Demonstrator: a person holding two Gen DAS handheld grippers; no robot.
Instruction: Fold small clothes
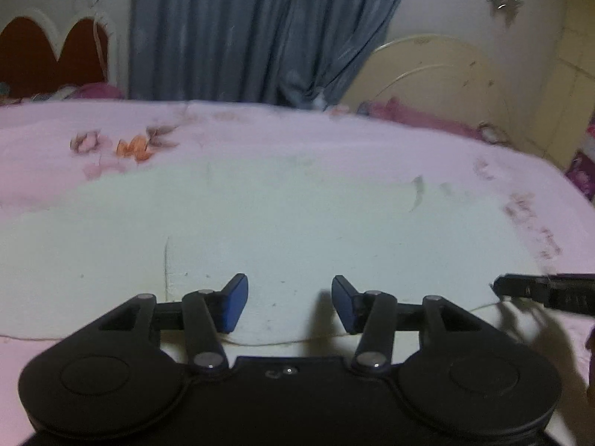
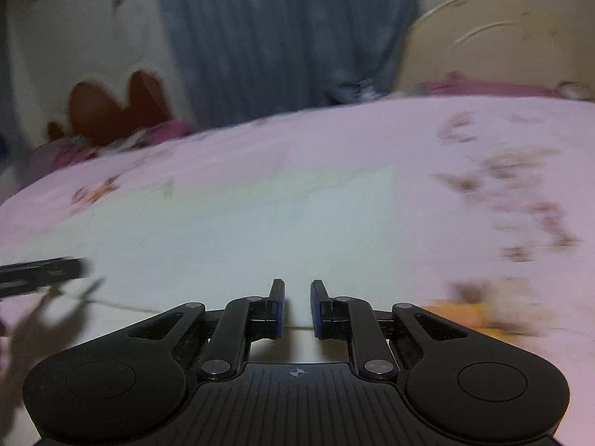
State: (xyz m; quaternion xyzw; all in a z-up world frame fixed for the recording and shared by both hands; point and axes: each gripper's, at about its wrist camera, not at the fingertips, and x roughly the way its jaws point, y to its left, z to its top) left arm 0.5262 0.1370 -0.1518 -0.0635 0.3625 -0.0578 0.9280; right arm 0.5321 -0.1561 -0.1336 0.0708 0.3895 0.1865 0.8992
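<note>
A pale greenish-white garment (image 1: 260, 223) lies spread flat on the pink flowered bedsheet (image 1: 427, 148). Its near hem runs just under my fingers. My left gripper (image 1: 289, 303) hovers over the near edge with its blue pads wide apart and nothing between them. My right gripper (image 2: 298, 306) is over the same cloth (image 2: 260, 230) near the hem, its pads a narrow gap apart with only fabric seen below. The right view is blurred. Each gripper shows at the edge of the other's view: the right one (image 1: 500, 285) and the left one (image 2: 78, 265).
A blue-grey curtain (image 1: 260, 29) hangs behind the bed. A cream headboard (image 1: 446, 74) stands at the back right and a red heart-shaped one (image 1: 52, 52) at the back left, with pink pillows (image 1: 420, 119) near the cream one. A blurred orange patch (image 2: 461, 312) lies right of my right gripper.
</note>
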